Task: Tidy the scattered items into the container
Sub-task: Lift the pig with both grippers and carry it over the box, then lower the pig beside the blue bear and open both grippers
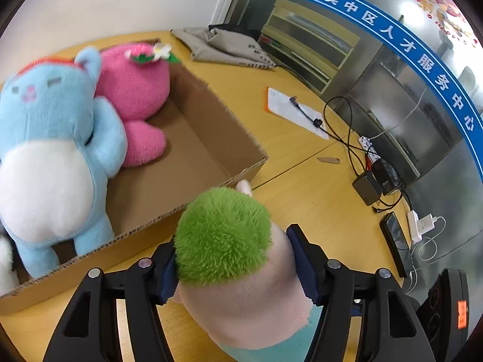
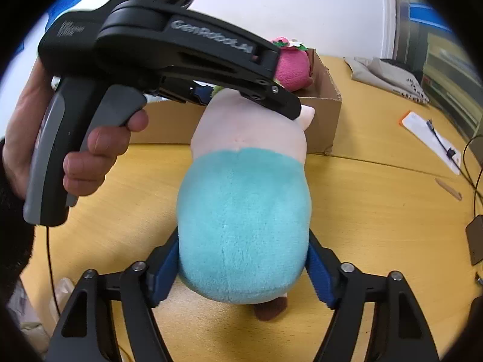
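My left gripper pinches the green-haired doll at its head and my right gripper clamps its teal bottom, long axis pointing far toward the cardboard box just beyond

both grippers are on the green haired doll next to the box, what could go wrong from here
1. The doll is soft and round; the right gripper squeezes its teal bottom, the left gripper its head, so it might slip out if the two move unevenly.
2. The cardboard box wall stands right ahead, so the doll could catch its rim and push the box.
3. The blue plush and pink plush fill the box's left end, so the doll may sit on top and roll out.
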Demonstrator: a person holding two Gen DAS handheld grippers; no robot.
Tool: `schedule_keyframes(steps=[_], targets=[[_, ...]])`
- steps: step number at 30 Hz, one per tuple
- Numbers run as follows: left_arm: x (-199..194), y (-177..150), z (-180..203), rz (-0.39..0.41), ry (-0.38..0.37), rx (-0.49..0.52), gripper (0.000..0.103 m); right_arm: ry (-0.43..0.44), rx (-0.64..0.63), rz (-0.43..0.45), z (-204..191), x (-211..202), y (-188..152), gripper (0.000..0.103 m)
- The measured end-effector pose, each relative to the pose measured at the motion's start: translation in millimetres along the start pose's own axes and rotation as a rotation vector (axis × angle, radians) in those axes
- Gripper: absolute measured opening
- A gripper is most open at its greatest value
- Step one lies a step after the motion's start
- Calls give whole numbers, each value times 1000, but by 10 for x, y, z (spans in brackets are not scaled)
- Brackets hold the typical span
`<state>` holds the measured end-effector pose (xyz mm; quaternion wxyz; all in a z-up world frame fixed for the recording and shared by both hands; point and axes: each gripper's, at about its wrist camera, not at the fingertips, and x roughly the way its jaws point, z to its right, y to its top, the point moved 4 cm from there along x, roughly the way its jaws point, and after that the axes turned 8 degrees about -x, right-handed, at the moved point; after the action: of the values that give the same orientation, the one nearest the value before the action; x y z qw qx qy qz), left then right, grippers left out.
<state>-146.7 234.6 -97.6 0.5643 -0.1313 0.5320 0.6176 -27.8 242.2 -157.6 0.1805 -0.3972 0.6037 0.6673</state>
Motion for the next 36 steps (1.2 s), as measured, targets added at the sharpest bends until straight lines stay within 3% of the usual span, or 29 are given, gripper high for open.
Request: schedule_keyframes(steps=[3,8,14,19,24,28,31,36], targets=[[-310,198,234,78,-4,74,66,-3,5,37,44,-117,136,70],[-888,777,526,218,-18,185,63,-5,14,190,137,-432,642,69],[-986,1544,289,287,36,200,62,-52,-61,331,302,-345,1382,69],[-375,1822,-248,188,64,135,62,-92,-81,321,436,287,1577,70],[307,1679,-564,56,75,106,62,-94,-65,173,518,872,1320,70],[490,1630,-642,14,-2,66,62,-64,-59,130,557,759,1224,73],[582,1627,-603,11,26,88,63,-55,-29,117,595,626,1231,73],[669,1627,-544,11,51,90,64,-73,-40,193,548,470,1430,65]])
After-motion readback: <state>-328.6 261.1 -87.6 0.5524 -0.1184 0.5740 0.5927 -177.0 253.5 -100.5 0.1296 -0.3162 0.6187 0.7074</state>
